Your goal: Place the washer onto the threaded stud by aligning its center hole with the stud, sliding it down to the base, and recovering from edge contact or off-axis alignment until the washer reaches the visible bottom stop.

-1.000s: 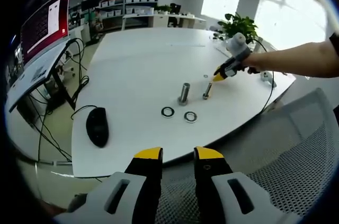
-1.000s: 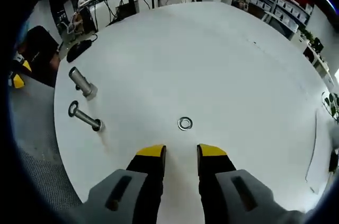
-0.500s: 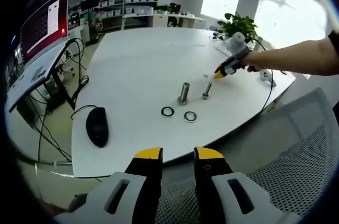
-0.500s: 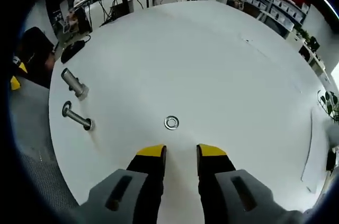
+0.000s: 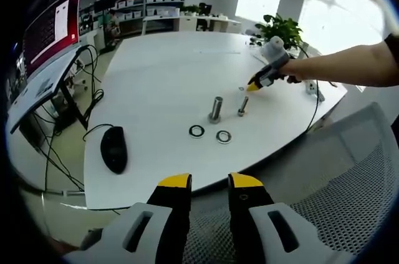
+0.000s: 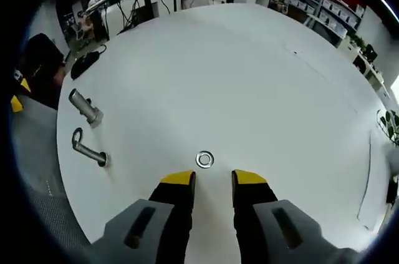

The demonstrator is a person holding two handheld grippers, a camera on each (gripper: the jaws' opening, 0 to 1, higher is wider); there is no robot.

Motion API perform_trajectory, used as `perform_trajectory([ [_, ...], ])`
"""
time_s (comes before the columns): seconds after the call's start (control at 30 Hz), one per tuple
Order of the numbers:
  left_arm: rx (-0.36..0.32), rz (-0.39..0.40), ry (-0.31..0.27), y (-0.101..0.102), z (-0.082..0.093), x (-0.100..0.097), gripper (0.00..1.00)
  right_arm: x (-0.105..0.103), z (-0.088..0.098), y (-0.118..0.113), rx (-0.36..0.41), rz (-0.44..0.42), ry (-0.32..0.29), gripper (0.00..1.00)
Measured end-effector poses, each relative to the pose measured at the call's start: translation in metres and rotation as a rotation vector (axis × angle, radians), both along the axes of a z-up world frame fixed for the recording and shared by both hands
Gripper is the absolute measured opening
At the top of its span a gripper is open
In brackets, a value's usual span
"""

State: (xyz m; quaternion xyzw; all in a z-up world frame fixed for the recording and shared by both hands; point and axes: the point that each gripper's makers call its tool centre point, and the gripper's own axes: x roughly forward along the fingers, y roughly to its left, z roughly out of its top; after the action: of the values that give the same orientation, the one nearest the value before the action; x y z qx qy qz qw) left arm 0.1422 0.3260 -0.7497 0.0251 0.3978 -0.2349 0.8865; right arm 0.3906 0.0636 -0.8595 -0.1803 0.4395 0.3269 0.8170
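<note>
Left tool (image 5: 209, 180) hangs off the near edge of the white tabletop (image 5: 162, 77), over a mesh chair seat, its yellow-tipped jaws a small gap apart with nothing between them. On the tabletop ahead stand a thick bolt (image 5: 216, 109) and a thinner threaded stud (image 5: 242, 106), with two washers (image 5: 210, 133) lying flat just in front of them and a black mouse (image 5: 113, 148) off to the left. Farther back, the right tool (image 5: 254, 83) reaches in, held by a person's arm (image 5: 349, 67), tips close above a small washer (image 5: 242, 88). In the right gripper view, the right tool (image 6: 214, 178) has its jaws slightly parted and empty, the small washer (image 6: 204, 159) lying flat just beyond the tips; stud (image 6: 86, 150) and bolt (image 6: 84, 107) stand well apart at left.
</note>
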Motion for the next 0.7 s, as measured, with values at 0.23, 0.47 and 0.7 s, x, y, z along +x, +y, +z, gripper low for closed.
perform_trajectory([
  [0.23, 0.001, 0.001, 0.001, 0.0, -0.001, 0.0, 0.21, -0.008, -0.003, 0.006, 0.018, 0.007, -0.01, 0.26],
  [0.47, -0.001, 0.004, 0.001, 0.0, 0.0, 0.001, 0.21, -0.006, -0.008, 0.006, 0.018, 0.011, -0.016, 0.23],
  [0.7, -0.003, 0.01, -0.002, 0.001, 0.0, 0.001, 0.21, -0.003, -0.008, 0.008, 0.018, 0.014, -0.017, 0.16],
])
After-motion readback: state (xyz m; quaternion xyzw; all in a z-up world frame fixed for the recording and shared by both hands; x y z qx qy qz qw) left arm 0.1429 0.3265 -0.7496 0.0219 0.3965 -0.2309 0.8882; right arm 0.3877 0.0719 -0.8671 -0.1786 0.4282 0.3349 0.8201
